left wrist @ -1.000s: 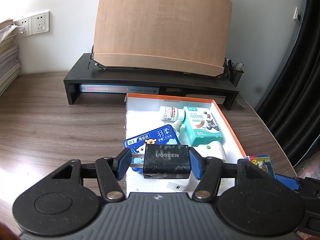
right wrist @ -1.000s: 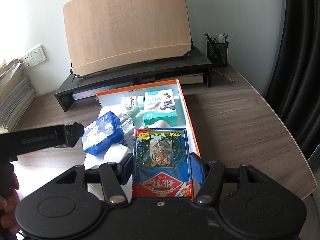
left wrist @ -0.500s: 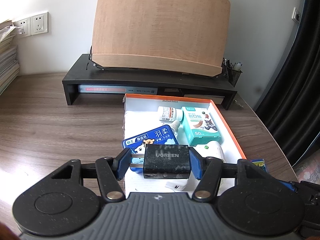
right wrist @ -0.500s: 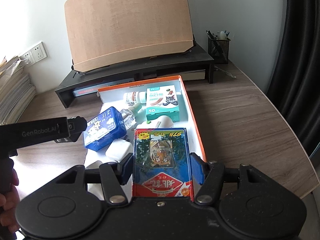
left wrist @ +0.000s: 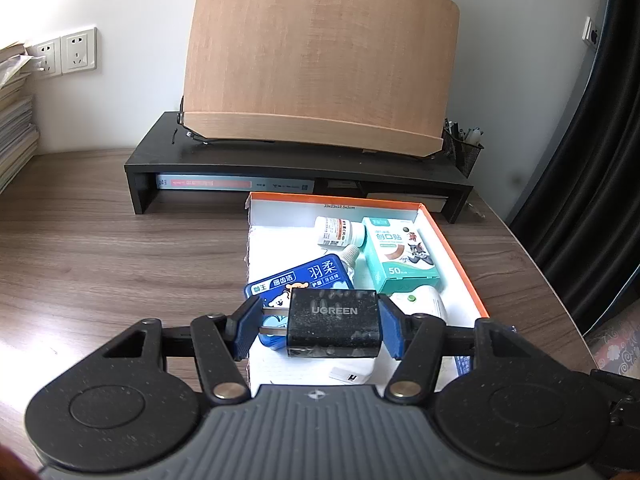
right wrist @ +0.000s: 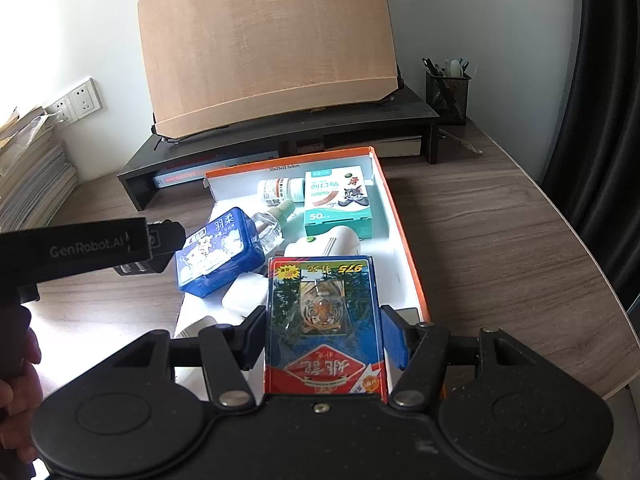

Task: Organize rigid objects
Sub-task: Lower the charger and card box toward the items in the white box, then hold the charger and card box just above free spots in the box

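Both grippers were loaded and parked over the near end of the orange box (left wrist: 456, 248), so the step in hand looked like dropping stuff in. The left gripper (left wrist: 318, 328) was clamped on a black charger (left wrist: 333, 322), prongs sticking out toward 9 o'clock, one pad on the prong end and the other on the flat back. The right gripper (right wrist: 324, 336) was clamped on a card deck (right wrist: 325, 320) by its long edges. Inside the box, the blue case (right wrist: 218, 252) sat at about 10 o'clock from the deck, the teal carton (right wrist: 338, 204) at 12, a white plug-in (right wrist: 328, 242) just past the deck's far edge, and a pill bottle (right wrist: 280, 190) near the back wall. Probably best to lower each one onto bare floor at the near end, set the deck flat along the right wall, and keep the charger clear of the case before letting go. Dropping from height would likely knock the loose little bottle (right wrist: 272, 224) around.
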Demonstrator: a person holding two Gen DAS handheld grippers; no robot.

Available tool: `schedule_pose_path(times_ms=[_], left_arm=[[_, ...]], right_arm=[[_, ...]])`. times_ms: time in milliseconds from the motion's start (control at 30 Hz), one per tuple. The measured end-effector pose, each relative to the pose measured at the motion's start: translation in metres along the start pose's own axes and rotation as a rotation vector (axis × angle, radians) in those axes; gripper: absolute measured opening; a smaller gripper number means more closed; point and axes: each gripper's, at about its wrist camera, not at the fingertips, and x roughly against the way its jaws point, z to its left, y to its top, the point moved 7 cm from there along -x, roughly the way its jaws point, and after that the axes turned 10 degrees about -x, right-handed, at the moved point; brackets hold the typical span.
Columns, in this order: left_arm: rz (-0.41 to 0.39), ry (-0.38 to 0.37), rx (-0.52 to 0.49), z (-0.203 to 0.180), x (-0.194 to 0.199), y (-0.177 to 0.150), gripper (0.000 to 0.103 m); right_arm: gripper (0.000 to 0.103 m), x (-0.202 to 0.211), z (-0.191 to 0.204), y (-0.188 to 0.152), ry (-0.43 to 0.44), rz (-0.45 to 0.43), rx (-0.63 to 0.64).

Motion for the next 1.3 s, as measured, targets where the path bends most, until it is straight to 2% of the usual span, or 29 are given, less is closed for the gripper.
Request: schedule_pose_path(times_ms=[1300], left_arm=[[0.007, -0.016, -0.02, -0.008, -0.01, 0.004, 0.061]], right_arm=[[0.072, -0.006, -0.003, -0.001, -0.014, 0.012, -0.02]])
